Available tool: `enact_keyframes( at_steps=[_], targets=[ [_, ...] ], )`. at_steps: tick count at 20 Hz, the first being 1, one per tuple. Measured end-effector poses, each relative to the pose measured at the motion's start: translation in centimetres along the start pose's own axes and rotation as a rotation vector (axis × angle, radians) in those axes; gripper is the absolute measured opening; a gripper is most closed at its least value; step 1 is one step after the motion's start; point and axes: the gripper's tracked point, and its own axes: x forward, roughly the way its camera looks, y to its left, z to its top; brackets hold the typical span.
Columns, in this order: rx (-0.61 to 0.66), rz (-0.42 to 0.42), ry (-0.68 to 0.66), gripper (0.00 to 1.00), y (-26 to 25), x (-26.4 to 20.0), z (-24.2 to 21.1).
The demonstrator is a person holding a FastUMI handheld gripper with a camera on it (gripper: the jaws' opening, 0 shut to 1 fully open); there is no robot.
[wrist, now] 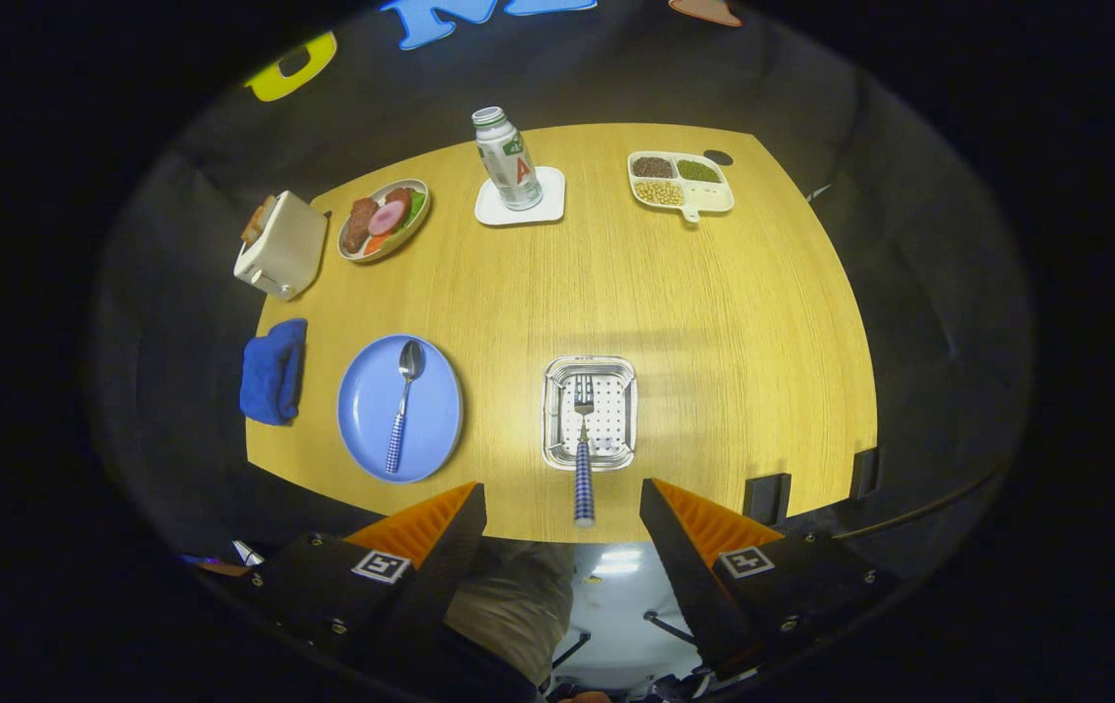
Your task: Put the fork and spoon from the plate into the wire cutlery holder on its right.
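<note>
Gripper (562, 513) fingers are gaping wide, holding nothing. Fork (583, 451) is lying in holder (590, 412) at 12 o'clock; spoon (402, 402) is resting on plate (400, 408) at 10 o'clock.

Strong light from overhead falls on the wooden table (675, 322), brightest near its middle and fading toward the far edge, while the booth around it sits in deep shade. The metal holder (590, 412) glints along its rim, and a faint smeared shadow lies just beyond it. The fisheye lens bows the table edges, and the 2 fingers (704, 527) look soft.
</note>
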Motion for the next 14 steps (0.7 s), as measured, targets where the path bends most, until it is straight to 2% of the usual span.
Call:
enact_keyframes(
  at_steps=[4, 6, 14],
  targets=[
    [-0.041, 0.038, 0.012, 0.99, 5.3, 0.5, -2.3],
    [-0.03, 0.087, 0.038, 0.99, 8.8, 1.7, -3.4],
    [-0.044, 0.109, 0.092, 0.99, 15.8, 8.2, -4.6]
  ],
)
